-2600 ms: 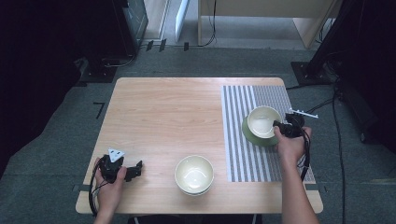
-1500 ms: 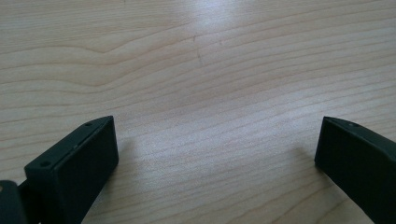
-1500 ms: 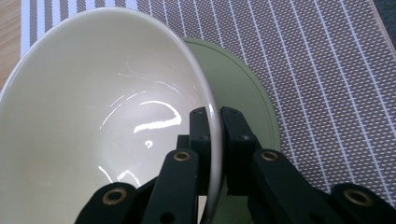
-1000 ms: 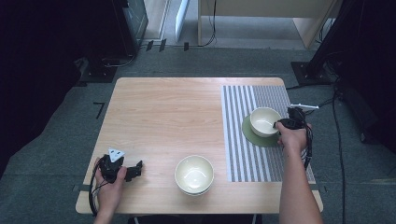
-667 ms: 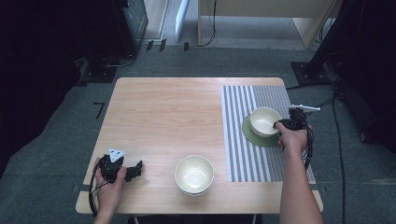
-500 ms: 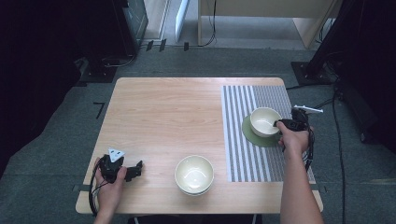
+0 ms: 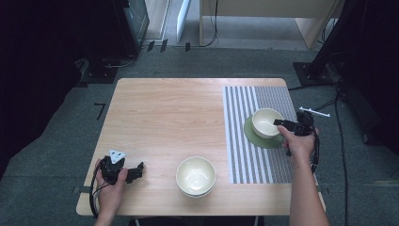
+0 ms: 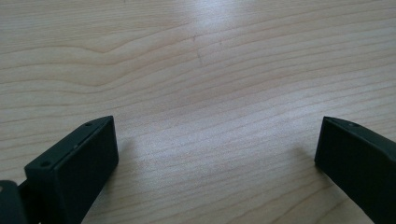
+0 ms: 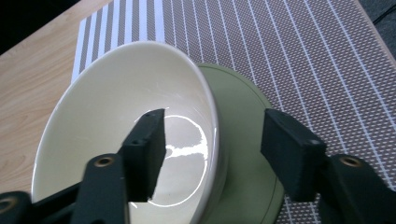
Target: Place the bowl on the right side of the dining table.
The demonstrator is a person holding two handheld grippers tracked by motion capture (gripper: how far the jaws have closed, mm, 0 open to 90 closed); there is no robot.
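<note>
Right gripper [image 7: 281, 123] open astride the rim of the cream bowl [image 7: 266, 122] on the green saucer [image 7: 256, 138].

The cream bowl sits on the green saucer, which lies on the striped placemat [image 7: 254, 155] at the right side of the wooden table [image 7: 179, 113]. In the right gripper view the right gripper [image 9: 212, 140] has just been opening: one jaw hangs inside the cream bowl [image 9: 116, 116], the other outside above the green saucer [image 9: 243, 135], with the near rim between them and neither pad pressing on it. The left gripper [image 7: 134, 172] rests on the table near its front left corner, well apart from the bowl; in the left gripper view its jaws stand wide over bare wood [image 8: 201, 93] with nothing between them. A second cream bowl [image 7: 195, 176] stands near the front edge, between the two hands.
</note>
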